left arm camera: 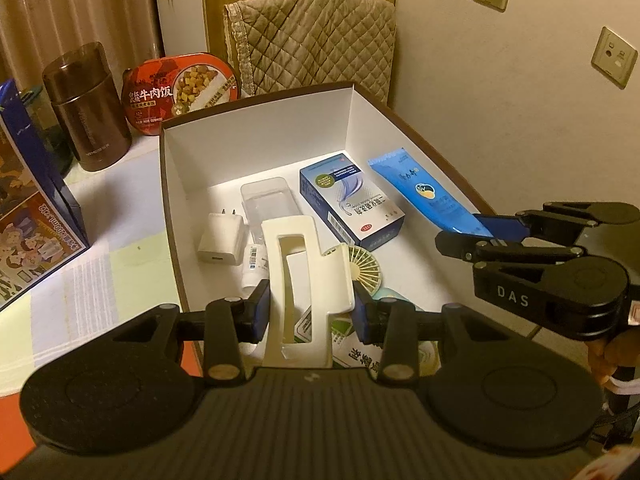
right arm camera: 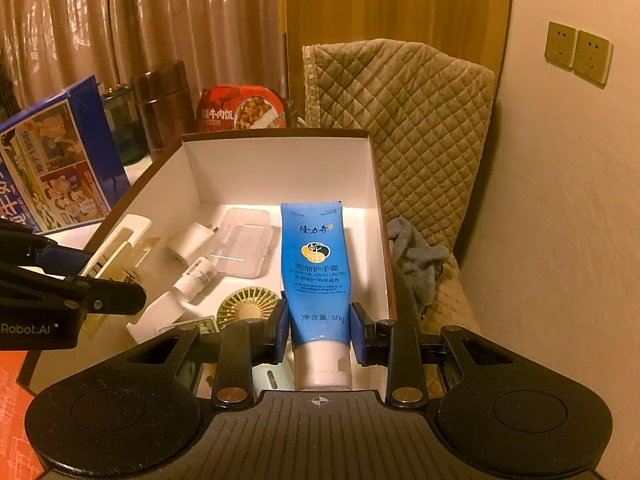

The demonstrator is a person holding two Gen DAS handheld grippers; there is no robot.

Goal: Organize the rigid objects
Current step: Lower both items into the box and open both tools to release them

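Left gripper (left arm camera: 312, 312), fingers closed on a cream hair claw clip (left arm camera: 304, 276), held the clip upright over the near edge of the white-lined storage box (left arm camera: 256, 140); right gripper (right arm camera: 319, 332), blue pads (right arm camera: 360, 336) pressed to either side of a blue hand cream tube (right arm camera: 314, 264), gripped the tube just above its white cap, crimped end pointing away; in the left wrist view the right gripper (left arm camera: 492, 228) entered from the right, touching the tube's lower end. Ahead of the left gripper, inside the box: a white USB charger (left arm camera: 221, 238) to the left; a clear plastic case (left arm camera: 270, 200) beyond the clip; a blue-and-white medicine carton (left arm camera: 350, 200) ahead and to the right; a small round green fan (left arm camera: 366, 268) just right of the clip; a small white labelled bottle (left arm camera: 252, 266) partly behind it. Outside the box, further left: a brown thermos (left arm camera: 86, 108), a red instant beef-rice bowl (left arm camera: 180, 92) and a blue illustrated carton (left arm camera: 32, 208); a quilted chair cover (left arm camera: 312, 36) stood beyond the box's far wall.
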